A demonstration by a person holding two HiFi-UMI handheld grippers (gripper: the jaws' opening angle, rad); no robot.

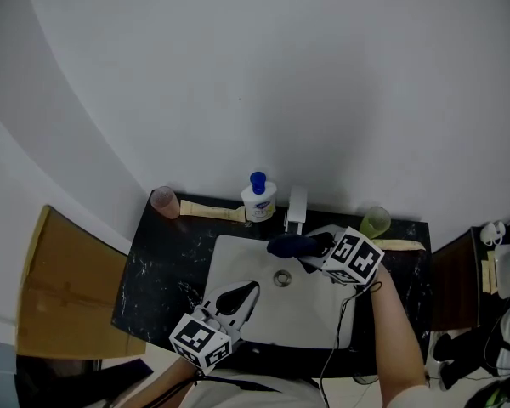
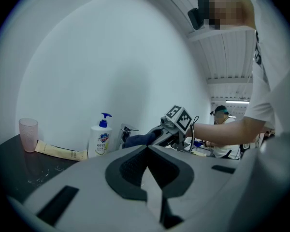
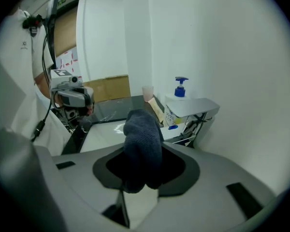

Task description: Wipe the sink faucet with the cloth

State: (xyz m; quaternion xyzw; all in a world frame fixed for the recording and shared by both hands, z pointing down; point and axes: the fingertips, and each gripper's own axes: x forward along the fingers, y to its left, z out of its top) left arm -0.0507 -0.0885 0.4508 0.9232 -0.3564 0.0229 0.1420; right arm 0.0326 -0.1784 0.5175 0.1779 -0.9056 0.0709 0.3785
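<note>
R gripper (image 3: 140,178) jaws are pinched on the dark blue cloth (image 3: 142,144). The cloth is bunched into a wad that sticks out past the tips. Just ahead of the wad and a bit to its right is the faucet (image 3: 193,108), w/ its flat grey top facing up. The wad looks just short of the faucet in the right gripper view, and the head view can't settle whether they touch. Beyond the faucet is the soap bottle (image 3: 176,98), blue pump on top, w/ a pink cup (image 1: 163,201) further along the black counter (image 1: 153,270). A green cup (image 1: 375,222) sits behind the R gripper, near the wall. Below the tips is the white sink (image 1: 238,253), basin bare. L gripper (image 2: 147,178) jaws are pressed together on nothing, low over the sink's front edge, well apart from the faucet, pointing toward it. Step, as I read it: cloth is in hand and brought up to the faucet, and the wipe itself is about to begin or barely begun. Next move probably calls for pressing the wad onto the faucet top and spout and dragging along them, w/ the pinch kept firm so the cloth doesn't slip out. L gripper isn't needed here.
</note>
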